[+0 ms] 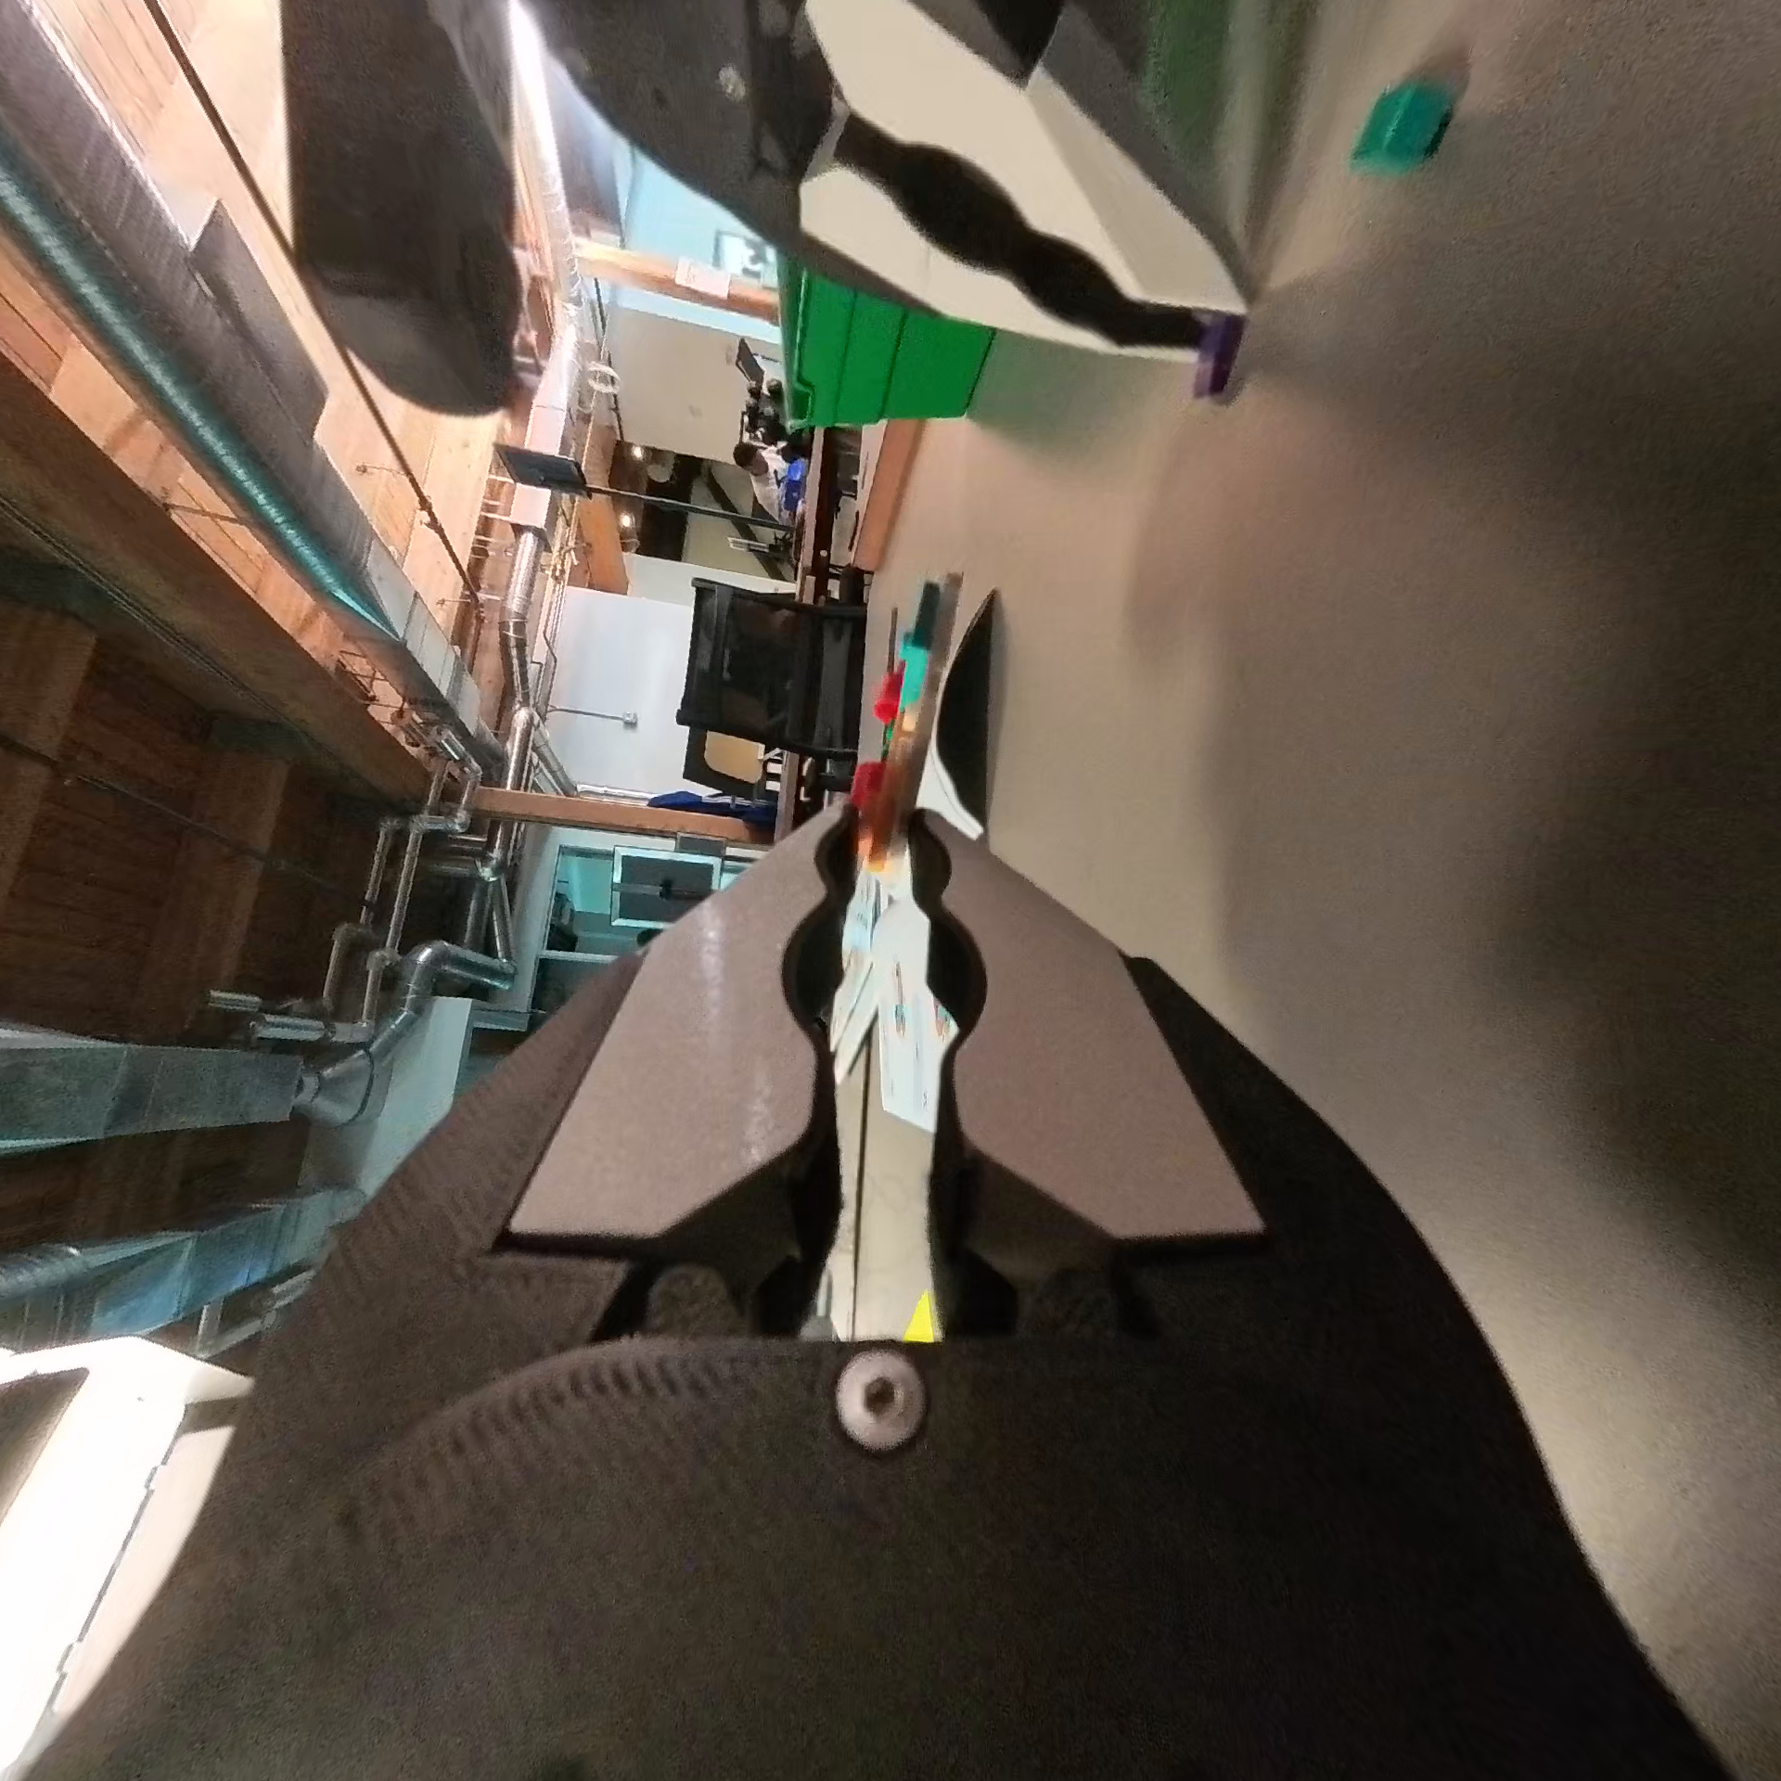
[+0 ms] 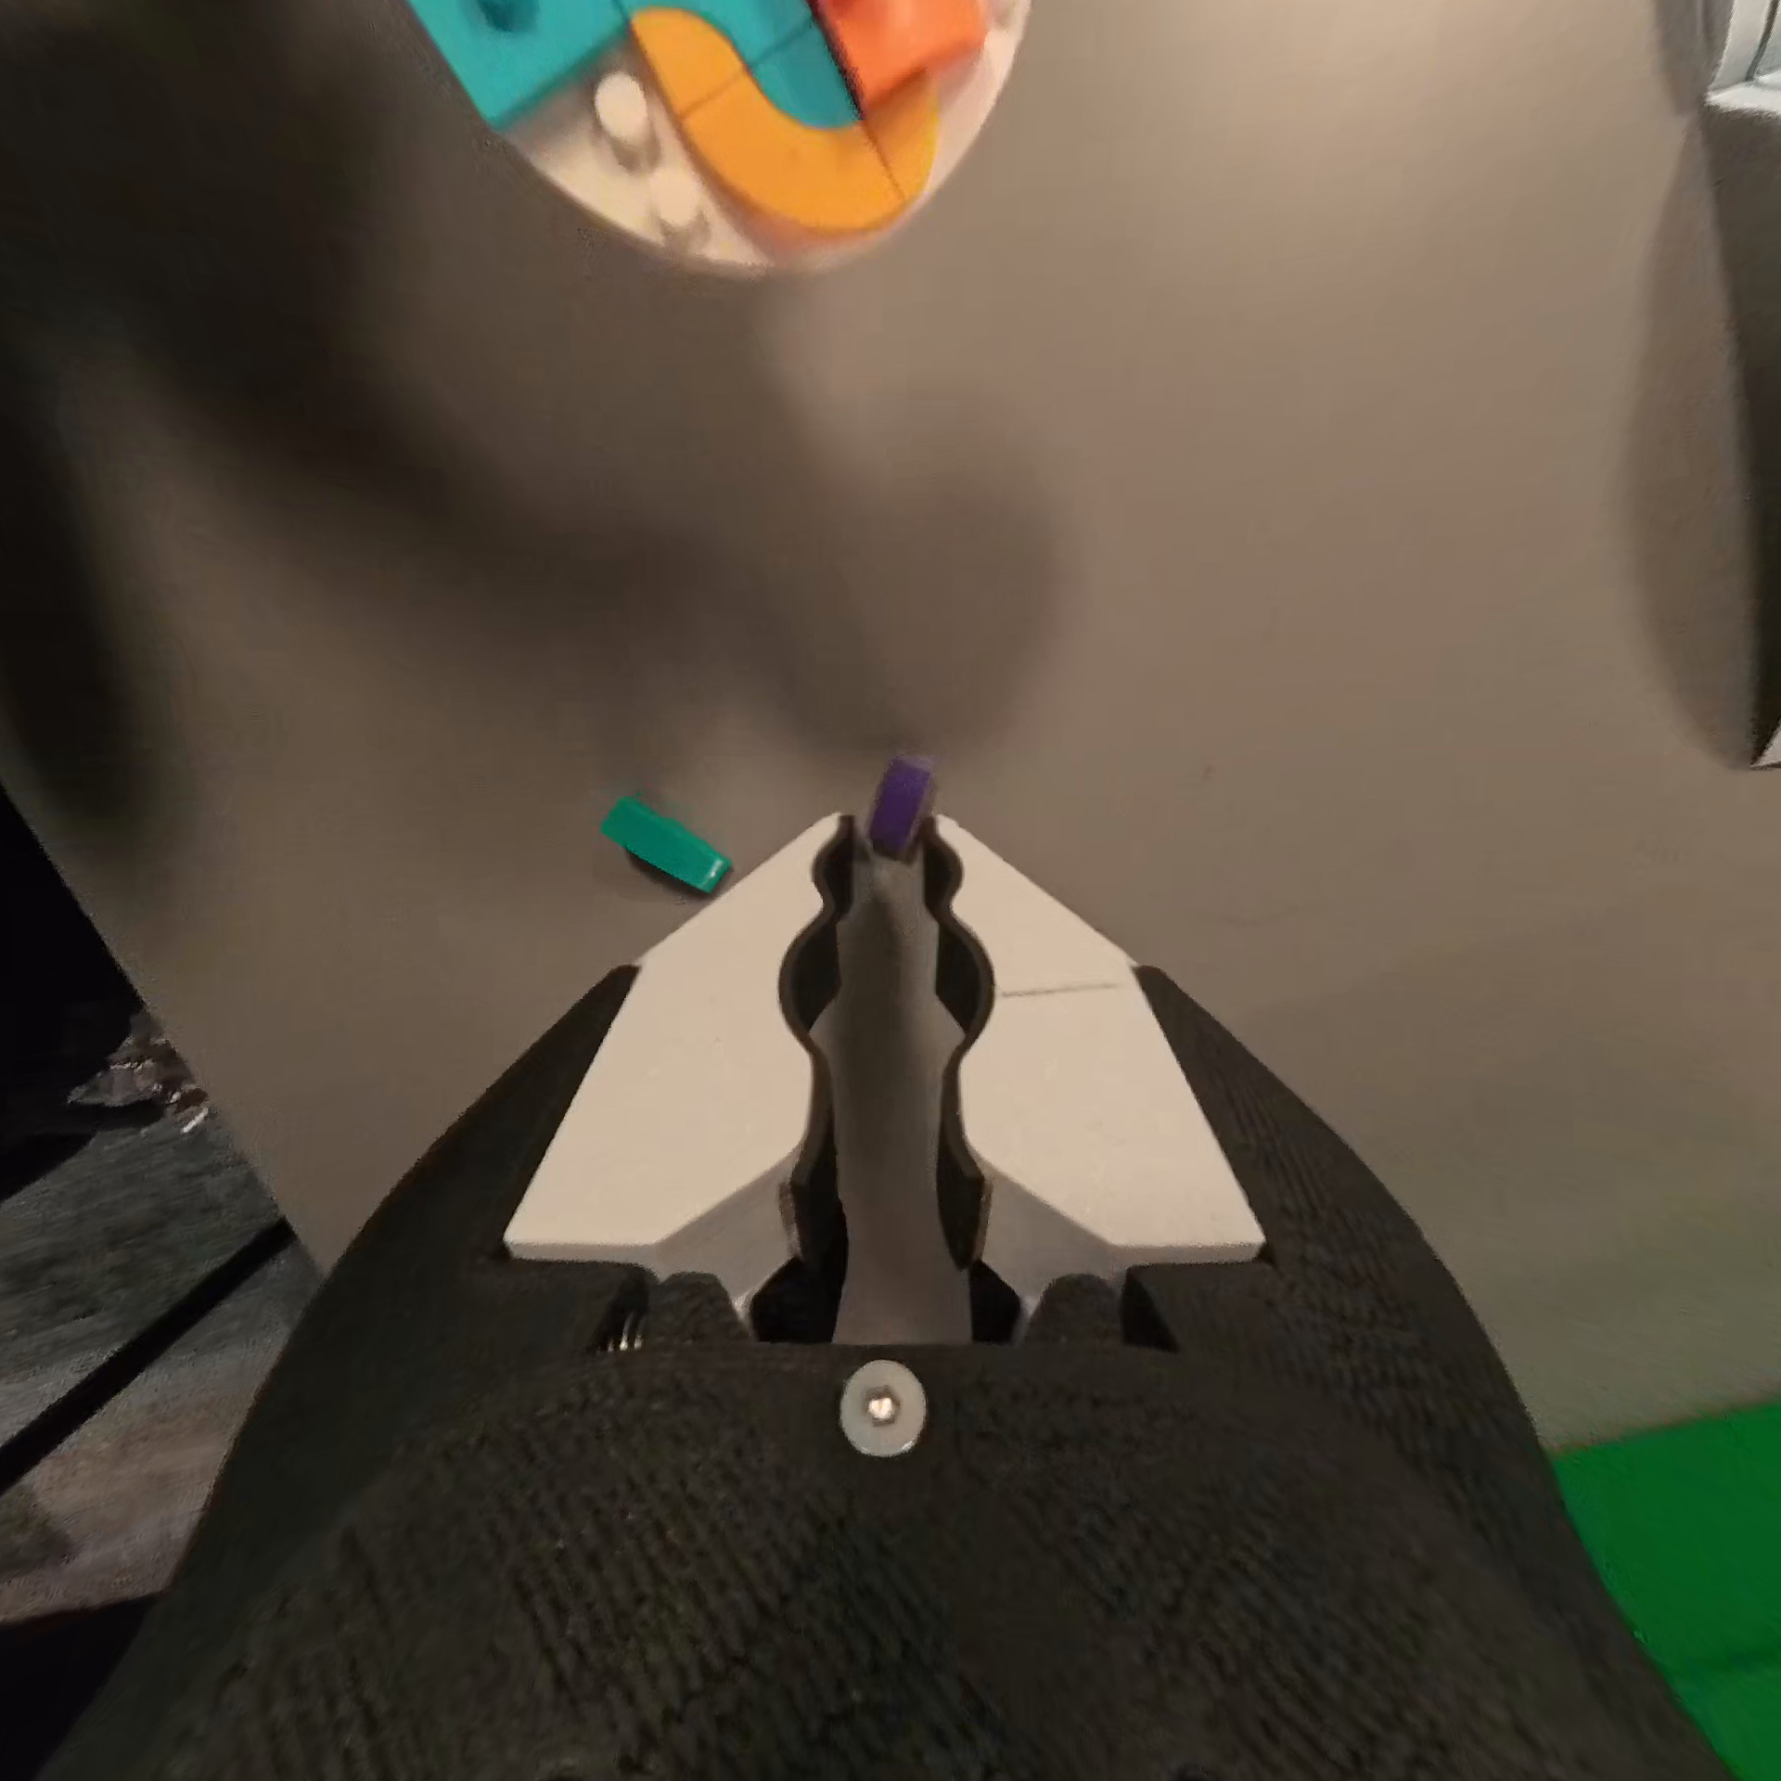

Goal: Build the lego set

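Note:
My left gripper (image 1: 882,824) is shut on the rim of a round white baseplate (image 1: 917,718), seen edge-on, with red and teal bricks on it. The right wrist view shows the same baseplate (image 2: 675,207) from above, carrying teal, yellow and orange bricks. My right gripper (image 2: 891,829) is shut on a small purple piece (image 2: 901,805) with its tips down at the grey table (image 2: 1253,578). It also shows in the left wrist view (image 1: 1195,332), with the purple piece (image 1: 1216,358) at its tips. A loose green piece (image 2: 665,853) lies on the table just left of the right gripper.
The green piece also shows in the left wrist view (image 1: 1402,130). A green bin (image 1: 887,361) stands at the table's far end, and shows too in the right wrist view (image 2: 1687,1561). Printed instruction sheets (image 1: 901,1022) lie under the left gripper. A black chair (image 1: 771,684) stands beyond the table. The grippers' ends are close to 12 centimetres from one another.

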A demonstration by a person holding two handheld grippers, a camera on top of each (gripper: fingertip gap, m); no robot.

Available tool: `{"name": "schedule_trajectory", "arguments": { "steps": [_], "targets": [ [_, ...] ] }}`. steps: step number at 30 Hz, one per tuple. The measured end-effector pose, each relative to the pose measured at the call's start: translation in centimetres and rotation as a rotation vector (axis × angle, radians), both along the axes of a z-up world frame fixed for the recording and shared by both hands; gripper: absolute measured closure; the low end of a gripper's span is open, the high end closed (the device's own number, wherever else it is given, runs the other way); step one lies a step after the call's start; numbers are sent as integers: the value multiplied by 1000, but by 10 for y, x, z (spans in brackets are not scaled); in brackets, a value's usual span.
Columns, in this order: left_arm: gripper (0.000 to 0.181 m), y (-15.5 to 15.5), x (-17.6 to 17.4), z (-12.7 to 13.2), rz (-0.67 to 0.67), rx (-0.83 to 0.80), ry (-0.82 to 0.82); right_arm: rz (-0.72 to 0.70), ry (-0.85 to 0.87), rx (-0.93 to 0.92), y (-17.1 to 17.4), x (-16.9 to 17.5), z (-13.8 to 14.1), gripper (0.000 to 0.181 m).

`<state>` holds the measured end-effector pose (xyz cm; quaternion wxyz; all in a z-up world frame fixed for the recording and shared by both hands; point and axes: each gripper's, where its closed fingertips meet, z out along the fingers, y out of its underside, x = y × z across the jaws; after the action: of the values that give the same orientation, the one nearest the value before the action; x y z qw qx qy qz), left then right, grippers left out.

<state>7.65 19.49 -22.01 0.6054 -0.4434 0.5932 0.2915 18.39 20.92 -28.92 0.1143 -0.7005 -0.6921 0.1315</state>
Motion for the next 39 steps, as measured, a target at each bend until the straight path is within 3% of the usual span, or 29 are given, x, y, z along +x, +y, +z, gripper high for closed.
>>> {"name": "schedule_trajectory", "arguments": {
  "steps": [1,5,19,27,39],
  "targets": [
    [172,0,-1,0,2,-3,-4,-7,9,0,-1,0,0,164],
    [172,0,0,-1,-1,-12,-1,-33,43,47,2,0,1,155],
    [172,-3,3,-5,-17,-28,9,-157,90,194,33,7,3,159],
    [172,-4,5,-7,-27,-36,12,-163,264,51,7,-2,5,161],
    [172,-5,7,-10,-38,-38,25,-153,256,51,9,-7,1,165]
  ]
}}
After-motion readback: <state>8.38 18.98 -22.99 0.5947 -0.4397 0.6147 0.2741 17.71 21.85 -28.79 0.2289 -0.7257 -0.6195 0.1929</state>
